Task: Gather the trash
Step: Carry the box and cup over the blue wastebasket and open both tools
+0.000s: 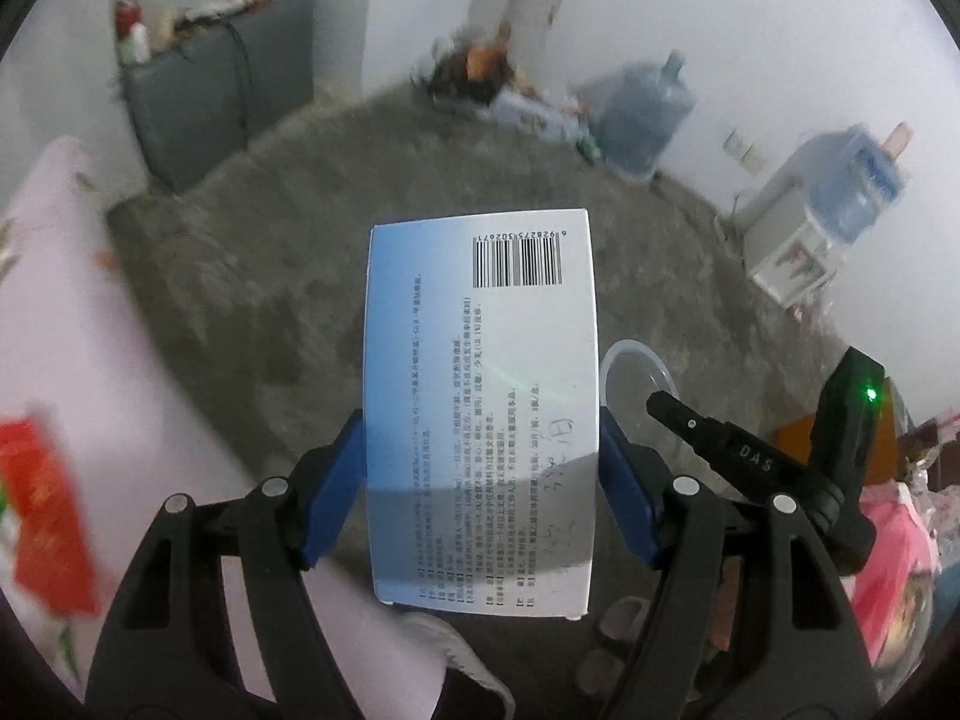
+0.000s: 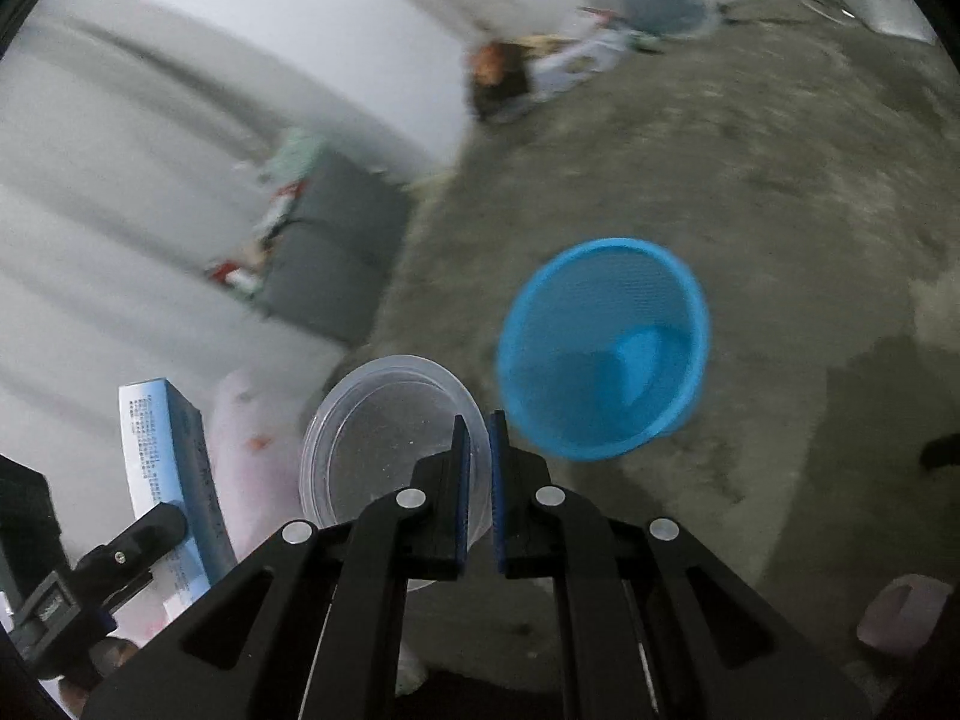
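A white-and-blue carton (image 1: 483,414) is clamped across its width between the blue pads of the left gripper (image 1: 483,474), barcode end pointing away from the claw. The rim of a clear plastic container (image 2: 384,438) is pinched in the nearly closed right gripper (image 2: 478,480). A blue mesh wastebasket (image 2: 603,348) stands on the concrete floor (image 2: 750,180) just ahead and right of the right claw.

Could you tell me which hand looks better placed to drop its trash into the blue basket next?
Right, probably: its tongs pinch the clear container right beside the blue basket; the left view shows no basket.
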Tool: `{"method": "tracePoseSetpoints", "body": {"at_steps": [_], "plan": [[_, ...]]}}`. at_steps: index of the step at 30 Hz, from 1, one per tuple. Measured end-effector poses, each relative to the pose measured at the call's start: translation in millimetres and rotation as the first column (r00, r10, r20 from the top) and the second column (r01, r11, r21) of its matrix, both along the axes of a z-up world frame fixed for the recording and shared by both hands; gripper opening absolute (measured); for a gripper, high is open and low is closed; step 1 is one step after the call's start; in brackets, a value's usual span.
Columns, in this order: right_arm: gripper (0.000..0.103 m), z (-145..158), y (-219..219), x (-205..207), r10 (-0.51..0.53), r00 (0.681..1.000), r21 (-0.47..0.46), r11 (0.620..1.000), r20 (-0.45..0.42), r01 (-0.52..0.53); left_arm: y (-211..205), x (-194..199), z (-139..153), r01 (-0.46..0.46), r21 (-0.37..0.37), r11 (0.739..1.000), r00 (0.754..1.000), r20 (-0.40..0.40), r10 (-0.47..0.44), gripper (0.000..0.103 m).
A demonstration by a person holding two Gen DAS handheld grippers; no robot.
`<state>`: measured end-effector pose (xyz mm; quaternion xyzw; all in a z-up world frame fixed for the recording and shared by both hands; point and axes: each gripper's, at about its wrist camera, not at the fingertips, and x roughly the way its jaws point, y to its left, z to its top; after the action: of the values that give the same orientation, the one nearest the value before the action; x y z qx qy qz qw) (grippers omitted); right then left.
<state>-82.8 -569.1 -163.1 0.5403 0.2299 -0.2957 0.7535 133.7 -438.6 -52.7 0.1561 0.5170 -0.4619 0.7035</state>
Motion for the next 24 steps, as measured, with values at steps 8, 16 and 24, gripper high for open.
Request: {"method": "tracePoseSetpoints", "body": {"at_steps": [8, 16, 24], "plan": [[0.038, -64, -67, 19, -0.084, 0.99, 0.079, 0.993, -0.109, 0.093, -105, 26, -83, -0.036, 0.13, 0.991, 0.996, -0.074, 0.046, 0.086], [0.055, -69, -72, 5, -0.136, 0.984, 0.072, 0.987, -0.118, 0.145, -95, 30, -60, -0.074, 0.033, 0.997, 0.997, -0.012, 0.074, 0.086], [0.076, -6, -24, -15, -0.107, 0.982, -0.137, 0.987, -0.156, 0.085, -18, 24, 23, -0.038, -0.214, 0.976, 0.999, -0.009, 0.037, 0.087]]}}
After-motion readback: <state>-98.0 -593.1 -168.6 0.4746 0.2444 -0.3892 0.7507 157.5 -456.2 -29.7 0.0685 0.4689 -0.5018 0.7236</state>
